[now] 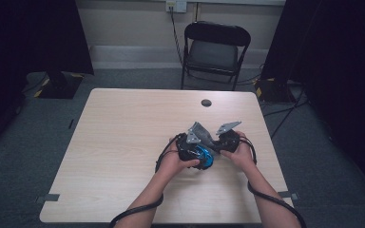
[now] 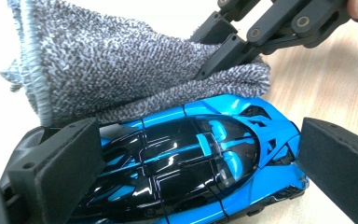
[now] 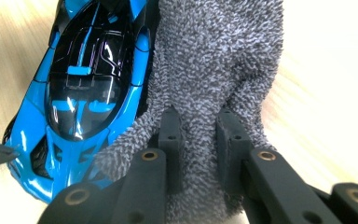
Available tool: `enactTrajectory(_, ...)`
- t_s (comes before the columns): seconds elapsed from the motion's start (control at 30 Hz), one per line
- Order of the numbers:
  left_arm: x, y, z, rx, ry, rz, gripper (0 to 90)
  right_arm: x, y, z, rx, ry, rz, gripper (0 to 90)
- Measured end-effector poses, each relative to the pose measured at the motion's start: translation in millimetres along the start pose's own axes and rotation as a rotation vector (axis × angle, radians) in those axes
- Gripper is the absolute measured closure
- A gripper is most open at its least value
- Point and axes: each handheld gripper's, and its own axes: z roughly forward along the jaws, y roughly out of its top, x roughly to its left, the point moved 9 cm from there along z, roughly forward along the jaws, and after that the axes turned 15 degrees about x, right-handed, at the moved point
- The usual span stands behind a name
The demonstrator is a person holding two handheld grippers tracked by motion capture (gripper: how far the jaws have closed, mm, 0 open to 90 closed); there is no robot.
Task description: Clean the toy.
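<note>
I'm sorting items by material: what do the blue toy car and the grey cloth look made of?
The toy car looks like glossy painted metal or hard plastic, judging by its sharp reflections; which one is unclear. The cloth looks like soft microfibre or terry, with a matte looped pile and a stitched edge.

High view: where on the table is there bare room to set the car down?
The table's whole left half is bare, and so is the far strip up to the round grommet. It is crowded right of centre, where both grippers, the blue toy car and the grey cloth meet.
</note>
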Motion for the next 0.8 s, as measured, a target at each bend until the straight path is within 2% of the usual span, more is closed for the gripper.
enactTrajectory(0.8,-2.5,1.2,0.6,-0.003,-0.002,0.0,0.0,3.4,-22.1,-12.1,0.012,0.004,0.006,75.2)
